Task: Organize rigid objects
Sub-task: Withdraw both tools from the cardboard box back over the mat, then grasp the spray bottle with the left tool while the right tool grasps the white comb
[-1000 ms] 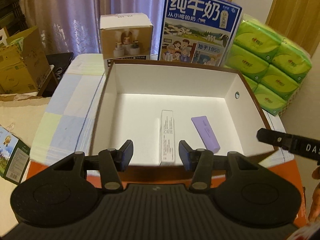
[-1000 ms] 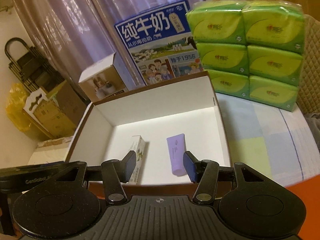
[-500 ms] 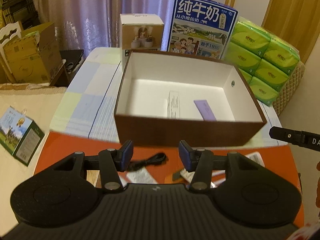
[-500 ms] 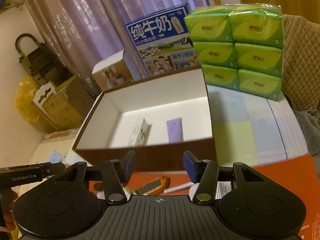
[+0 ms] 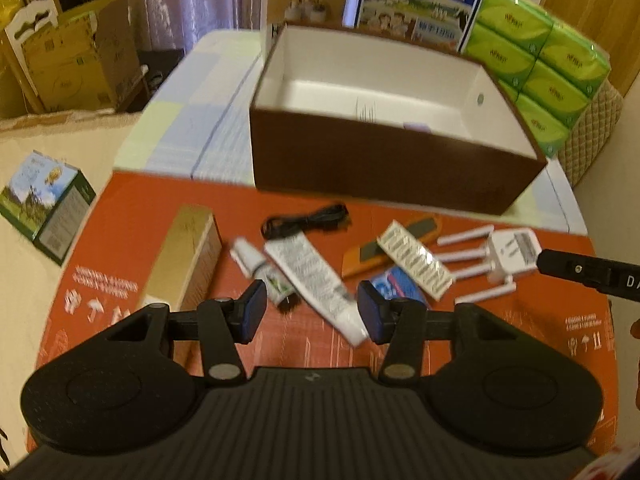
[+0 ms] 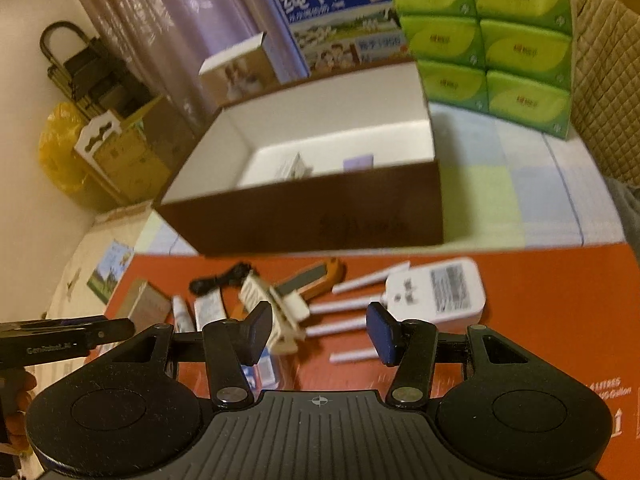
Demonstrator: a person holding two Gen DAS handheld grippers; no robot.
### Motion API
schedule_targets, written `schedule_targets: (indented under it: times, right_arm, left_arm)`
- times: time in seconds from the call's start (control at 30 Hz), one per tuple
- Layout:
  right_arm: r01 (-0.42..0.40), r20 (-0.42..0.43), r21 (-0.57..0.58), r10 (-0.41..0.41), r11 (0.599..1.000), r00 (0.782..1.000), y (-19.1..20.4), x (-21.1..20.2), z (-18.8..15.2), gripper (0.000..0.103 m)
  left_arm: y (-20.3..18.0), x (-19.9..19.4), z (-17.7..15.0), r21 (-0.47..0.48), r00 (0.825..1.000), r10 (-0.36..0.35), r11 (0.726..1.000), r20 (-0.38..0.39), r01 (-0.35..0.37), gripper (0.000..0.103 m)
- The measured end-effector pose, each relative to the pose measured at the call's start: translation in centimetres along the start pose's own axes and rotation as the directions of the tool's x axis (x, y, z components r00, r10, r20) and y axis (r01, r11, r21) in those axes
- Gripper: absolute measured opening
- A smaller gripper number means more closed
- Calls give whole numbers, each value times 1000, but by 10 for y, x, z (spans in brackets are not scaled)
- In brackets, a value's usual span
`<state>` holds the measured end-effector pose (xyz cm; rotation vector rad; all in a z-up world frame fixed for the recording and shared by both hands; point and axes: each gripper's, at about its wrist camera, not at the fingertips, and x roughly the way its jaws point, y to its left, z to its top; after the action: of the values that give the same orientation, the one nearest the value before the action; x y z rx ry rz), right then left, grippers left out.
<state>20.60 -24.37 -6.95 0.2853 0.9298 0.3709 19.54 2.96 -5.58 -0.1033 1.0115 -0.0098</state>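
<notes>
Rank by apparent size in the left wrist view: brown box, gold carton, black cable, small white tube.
1. brown box
2. gold carton
3. black cable and small white tube look alike; unranked.

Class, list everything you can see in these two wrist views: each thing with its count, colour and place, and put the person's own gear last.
storage box: 1, brown outside, white inside, behind the clutter
router: 1, white, four antennas, right on the orange board
utility knife: 1, orange and black, centre
white tube: 1, white with print, centre front
small tube: 1, white, left of it
cable: 1, black, coiled before the box
gold box: 1, gold, left
tissue packs: six faces showing, green, back right
milk carton: 1, blue, behind the box
left gripper: 1, black, open, empty
right gripper: 1, black, open, empty
</notes>
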Motion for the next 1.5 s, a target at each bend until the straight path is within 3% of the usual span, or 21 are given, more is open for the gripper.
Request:
schedule_targets:
  times: [0.27, 0.8, 1.5]
  right_arm:
    - [-13, -66, -50, 9, 999, 998, 11, 13, -20, 49]
    - [-9, -106, -118, -4, 993, 994, 20, 28, -35, 49]
    - [13, -77, -305, -39, 952, 996, 46, 71, -37, 49]
  left_arm:
    - [-8, 16, -21, 3, 998, -16, 1000, -68, 16, 45]
    - [-10, 35, -32, 5, 995, -26, 1000, -98, 27, 45]
    - [5, 66, -22, -44, 996, -8, 999, -86, 5, 45]
